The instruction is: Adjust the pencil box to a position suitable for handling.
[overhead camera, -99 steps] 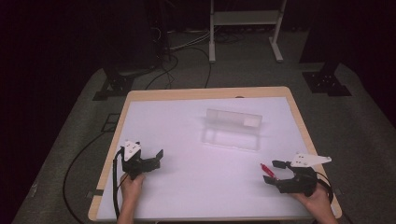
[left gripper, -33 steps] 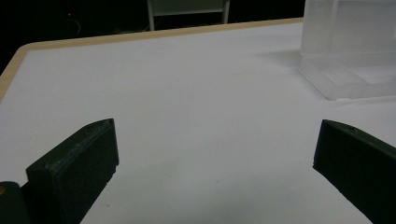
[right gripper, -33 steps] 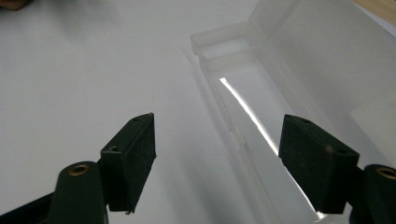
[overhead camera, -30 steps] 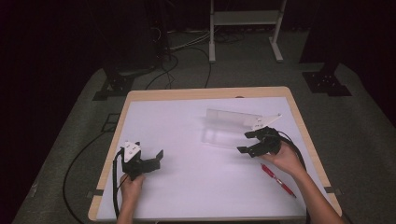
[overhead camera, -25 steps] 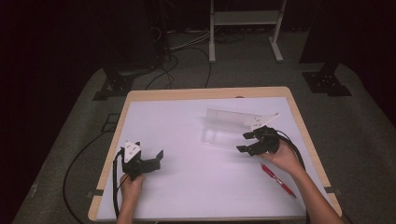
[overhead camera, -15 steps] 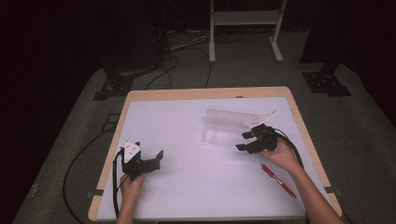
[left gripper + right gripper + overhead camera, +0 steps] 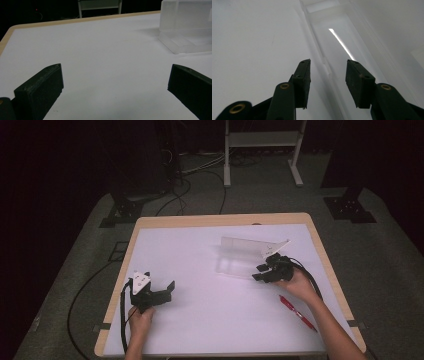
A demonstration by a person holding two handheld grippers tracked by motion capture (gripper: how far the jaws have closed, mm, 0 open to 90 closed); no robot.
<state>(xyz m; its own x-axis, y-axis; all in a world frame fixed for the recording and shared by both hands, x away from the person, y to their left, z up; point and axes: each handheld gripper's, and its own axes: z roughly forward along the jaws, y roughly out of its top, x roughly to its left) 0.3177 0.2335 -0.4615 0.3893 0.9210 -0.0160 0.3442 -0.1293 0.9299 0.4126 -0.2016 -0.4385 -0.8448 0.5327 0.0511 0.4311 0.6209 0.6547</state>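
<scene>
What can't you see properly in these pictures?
- Clear box, high view: its see-through walls blend with the table, so whether anything lies inside is unclear.
- Right tongs, right gripper view: astride the box edge; touching or not, too close to tell.
- Red pen, high view: too small for any print.

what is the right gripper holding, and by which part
Nothing yet: the right gripper straddles the front rim of the clear plastic box, jaws just closing, pads not pressing.
</scene>
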